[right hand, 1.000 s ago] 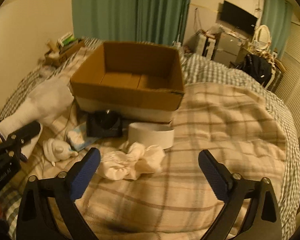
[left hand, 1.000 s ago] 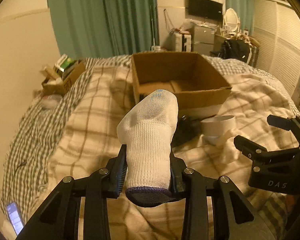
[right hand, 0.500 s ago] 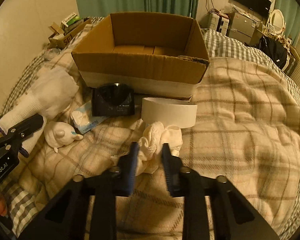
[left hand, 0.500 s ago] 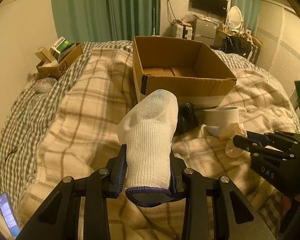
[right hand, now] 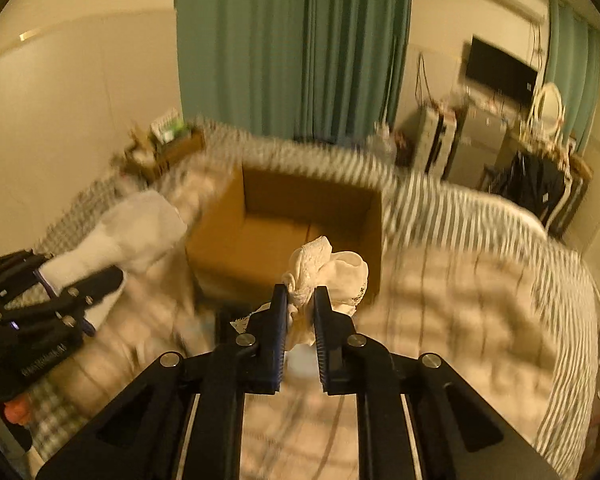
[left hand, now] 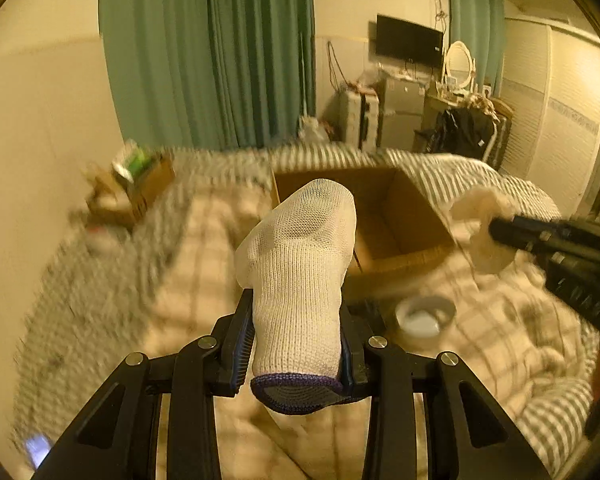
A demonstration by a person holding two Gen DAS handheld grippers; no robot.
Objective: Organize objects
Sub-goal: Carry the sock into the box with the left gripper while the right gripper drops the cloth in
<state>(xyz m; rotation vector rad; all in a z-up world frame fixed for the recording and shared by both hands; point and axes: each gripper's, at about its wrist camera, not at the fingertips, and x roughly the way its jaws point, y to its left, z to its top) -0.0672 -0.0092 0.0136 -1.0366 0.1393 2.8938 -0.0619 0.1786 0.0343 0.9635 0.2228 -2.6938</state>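
Note:
My left gripper [left hand: 298, 344] is shut on a white knit sock with a purple cuff [left hand: 300, 264] and holds it upright above the bed. My right gripper [right hand: 300, 312] is shut on a crumpled cream lace cloth [right hand: 328, 276] and holds it in the air in front of the open cardboard box [right hand: 260, 236]. In the left wrist view the right gripper [left hand: 496, 232] with the cloth [left hand: 480, 220] hangs at the box's [left hand: 392, 216] right side. In the right wrist view the left gripper [right hand: 80, 288] with the sock [right hand: 132, 232] is left of the box.
A white tape roll [left hand: 424, 316] and a dark object lie on the plaid blanket [right hand: 460, 300] before the box. A small box of clutter [left hand: 136, 184] sits at the bed's far left. A phone [left hand: 36, 448] lies at the lower left. Furniture stands behind the bed.
My right gripper closed on the cream cloth and lifted it off the blanket toward the box. Both grippers rose; the views are blurred with motion. The left still holds the sock.

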